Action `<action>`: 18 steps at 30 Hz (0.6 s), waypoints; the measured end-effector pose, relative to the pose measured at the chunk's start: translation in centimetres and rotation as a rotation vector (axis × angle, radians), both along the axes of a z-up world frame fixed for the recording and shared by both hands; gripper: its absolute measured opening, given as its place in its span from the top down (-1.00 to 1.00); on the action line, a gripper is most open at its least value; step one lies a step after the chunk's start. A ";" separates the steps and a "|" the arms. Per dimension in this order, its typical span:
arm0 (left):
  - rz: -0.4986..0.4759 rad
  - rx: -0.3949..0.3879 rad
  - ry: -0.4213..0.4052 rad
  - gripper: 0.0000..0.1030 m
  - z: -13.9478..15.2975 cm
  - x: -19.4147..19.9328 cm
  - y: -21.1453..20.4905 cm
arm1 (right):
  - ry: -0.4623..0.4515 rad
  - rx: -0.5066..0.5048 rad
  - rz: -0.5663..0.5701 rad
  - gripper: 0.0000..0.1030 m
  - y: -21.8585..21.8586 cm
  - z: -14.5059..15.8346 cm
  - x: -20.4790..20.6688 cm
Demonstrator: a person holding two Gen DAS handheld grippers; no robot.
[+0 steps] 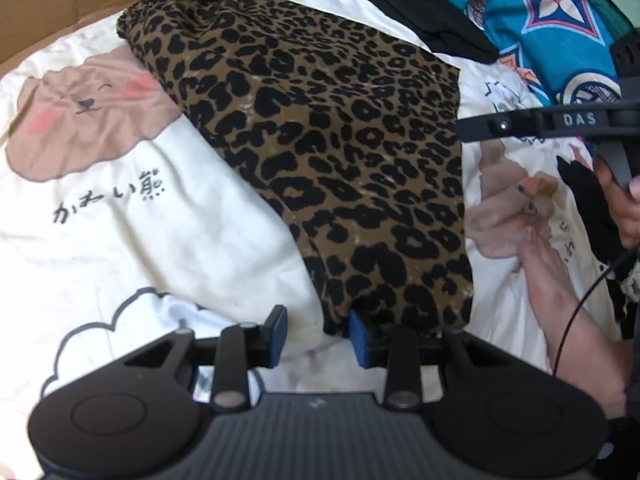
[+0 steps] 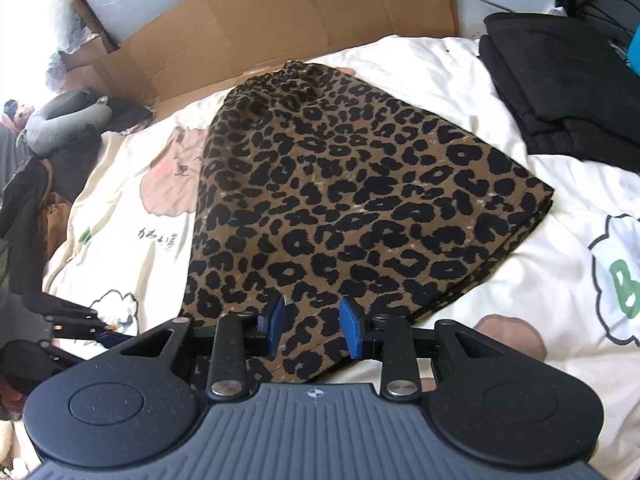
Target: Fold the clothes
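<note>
My left gripper [image 1: 317, 332] jaws spread, nothing held, right pad just touching near hem of leopard garment [image 1: 320, 152]; left pad over white bedspread [image 1: 120, 248]. My right gripper [image 2: 311, 328] also wide, empty, hovering over same near edge. Garment lies folded flat on bed, narrow gathered end far, toward cardboard [image 2: 304, 12]; black clothes pile [image 2: 560, 92] far right. Next fold, my guess: pinch both near corners through all layers, lift together, carry evenly to far end, keep edges lined up
</note>
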State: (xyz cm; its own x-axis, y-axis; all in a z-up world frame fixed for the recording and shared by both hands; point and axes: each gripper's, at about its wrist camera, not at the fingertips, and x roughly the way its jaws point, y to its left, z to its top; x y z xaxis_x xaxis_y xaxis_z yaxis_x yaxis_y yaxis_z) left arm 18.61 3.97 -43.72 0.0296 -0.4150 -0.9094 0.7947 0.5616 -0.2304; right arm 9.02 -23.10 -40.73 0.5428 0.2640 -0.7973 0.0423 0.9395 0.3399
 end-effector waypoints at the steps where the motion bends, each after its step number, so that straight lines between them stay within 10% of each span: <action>1: -0.018 0.004 -0.008 0.32 -0.1 -0.2 -0.1 | 0.002 0.003 0.004 0.27 0.1 0.0 0.0; 18: -0.056 -0.073 -0.052 0.92 -0.5 -1.3 1.0 | 0.022 0.063 0.127 0.27 1.9 -0.4 -0.3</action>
